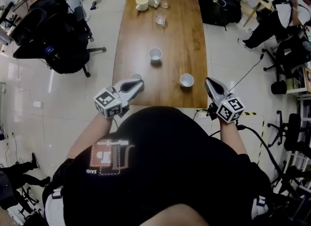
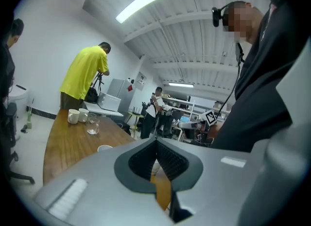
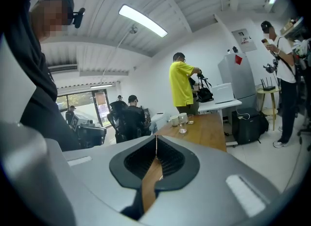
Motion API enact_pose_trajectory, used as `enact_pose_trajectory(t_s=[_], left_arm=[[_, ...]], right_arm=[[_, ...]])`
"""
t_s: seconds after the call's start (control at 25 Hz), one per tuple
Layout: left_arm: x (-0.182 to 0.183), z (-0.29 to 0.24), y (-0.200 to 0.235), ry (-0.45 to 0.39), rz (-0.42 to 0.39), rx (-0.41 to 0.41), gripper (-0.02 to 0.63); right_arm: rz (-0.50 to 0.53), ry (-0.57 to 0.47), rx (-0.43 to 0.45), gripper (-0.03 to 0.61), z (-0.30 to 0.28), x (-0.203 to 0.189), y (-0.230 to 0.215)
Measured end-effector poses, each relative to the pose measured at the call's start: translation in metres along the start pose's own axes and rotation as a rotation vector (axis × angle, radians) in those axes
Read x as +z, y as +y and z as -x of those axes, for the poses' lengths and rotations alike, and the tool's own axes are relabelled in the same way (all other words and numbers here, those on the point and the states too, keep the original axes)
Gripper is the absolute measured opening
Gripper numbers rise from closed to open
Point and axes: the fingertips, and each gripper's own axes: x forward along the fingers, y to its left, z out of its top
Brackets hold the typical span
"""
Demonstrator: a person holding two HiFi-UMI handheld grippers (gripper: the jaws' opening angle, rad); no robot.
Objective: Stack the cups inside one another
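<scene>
Several white cups stand on the wooden table (image 1: 180, 40). Two cups (image 1: 147, 1) are at the far end, one cup (image 1: 155, 54) is in the middle, and one cup (image 1: 186, 79) is near the front right. A further cup (image 1: 137, 77) peeks out just beyond the tip of my left gripper (image 1: 140, 83), which is shut and empty at the front left edge. My right gripper (image 1: 208, 80) hovers at the front right corner, shut with nothing in it. The left gripper view shows the shut left gripper (image 2: 156, 142), the far cups (image 2: 77, 116) and the nearer cup (image 2: 104, 147). The right gripper view shows the shut right gripper (image 3: 156, 140).
Two clear glasses (image 1: 162, 11) stand near the far cups. Office chairs (image 1: 58, 35) with a seated person are left of the table. Bags (image 1: 221, 6) and another person (image 1: 277, 18) are to the right. A person in a yellow shirt (image 2: 85, 77) stands past the far end.
</scene>
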Motion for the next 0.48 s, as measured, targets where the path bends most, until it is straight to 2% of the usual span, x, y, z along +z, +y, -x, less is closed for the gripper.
enact_pose_trajectory(t_s=[0.12,0.28,0.4,0.48], left_arm=[[-0.013,-0.03,-0.016,0.096,-0.094,-0.02,0.0],[-0.025,-0.075,-0.04,0.257,-0.31,-0.071,0.0],[-0.052,-0.115,-0.059,0.426,-0.505,-0.139,0.064],[-0.075,-0.139,-0.069,0.545,-0.619,-0.184,0.132]], right_arm=[[0.001,0.001,0.024,0.02,0.005,0.001,-0.016],[-0.032,-0.024,0.035,0.02,0.013,-0.004,-0.031],[-0.053,-0.042,0.033,0.02,0.023,-0.009,-0.039],[-0.061,-0.046,0.029,0.02,0.032,-0.015,-0.042]])
